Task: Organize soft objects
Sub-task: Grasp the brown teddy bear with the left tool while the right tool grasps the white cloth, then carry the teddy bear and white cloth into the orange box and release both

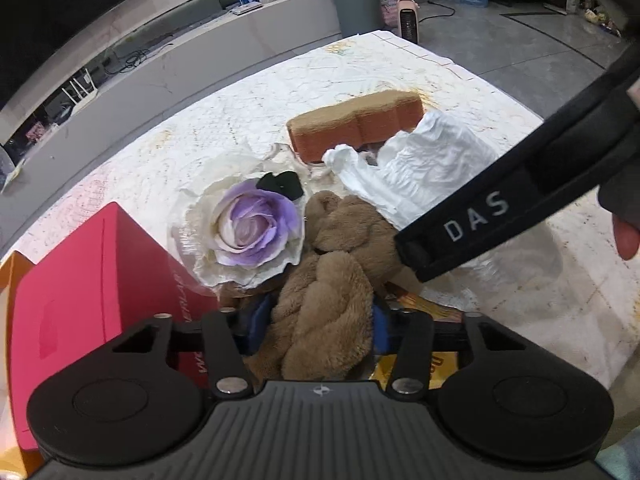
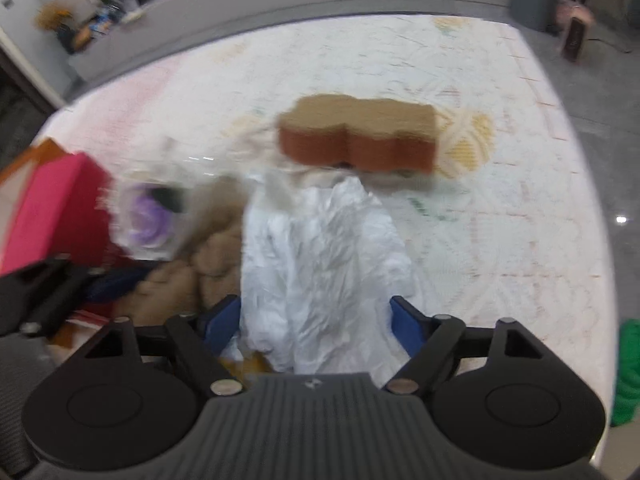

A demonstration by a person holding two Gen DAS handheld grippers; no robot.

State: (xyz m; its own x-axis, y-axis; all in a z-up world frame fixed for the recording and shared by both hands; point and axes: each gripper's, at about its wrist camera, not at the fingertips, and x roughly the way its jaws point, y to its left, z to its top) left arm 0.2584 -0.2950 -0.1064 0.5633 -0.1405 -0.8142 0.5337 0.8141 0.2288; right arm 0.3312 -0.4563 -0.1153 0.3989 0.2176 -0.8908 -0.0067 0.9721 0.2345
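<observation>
Right up close, the left gripper (image 1: pixel 316 328) has its blue-padded fingers (image 1: pixel 382 330) on either side of a brown plush toy (image 1: pixel 324 308), and the shaggy, matted pile bulges up between them; they look pressed into the fur at a middling spread. The toy is a floppy tangle of soft limbs, lying partly on a glossy orange packet (image 1: pixel 416 308) on the table (image 1: pixel 540 300).

The right gripper (image 2: pixel 316 320) stands wide, its blue fingers (image 2: pixel 404 320) flanking a crumpled white plastic bag (image 2: pixel 320 264). The bag is thin and heavily creased, with a dull sheen. Whether the pads actually press on it I cannot tell. From the left camera that gripper's black arm, lettered in white, crosses above the bag, with a bare fingertip (image 1: pixel 626 236) behind it.

Just left of the plush sits a stiff magenta cardboard box (image 1: pixel 92 264) with sharp edges. Against the toy's far side rests an artificial purple rose (image 1: pixel 256 228), its petals fading to white, collared by ruffled cream wrapping with a dark leaf.

Beyond these lies a thick sponge block (image 1: pixel 356 124), wavy-sided, rust-orange below with a coarse tan top. The table is covered by a pale cloth with a faint printed pattern.

Farther off stand a grey cylindrical bin (image 1: pixel 354 0) and a small pink heater (image 1: pixel 408 20) on the glossy floor.
</observation>
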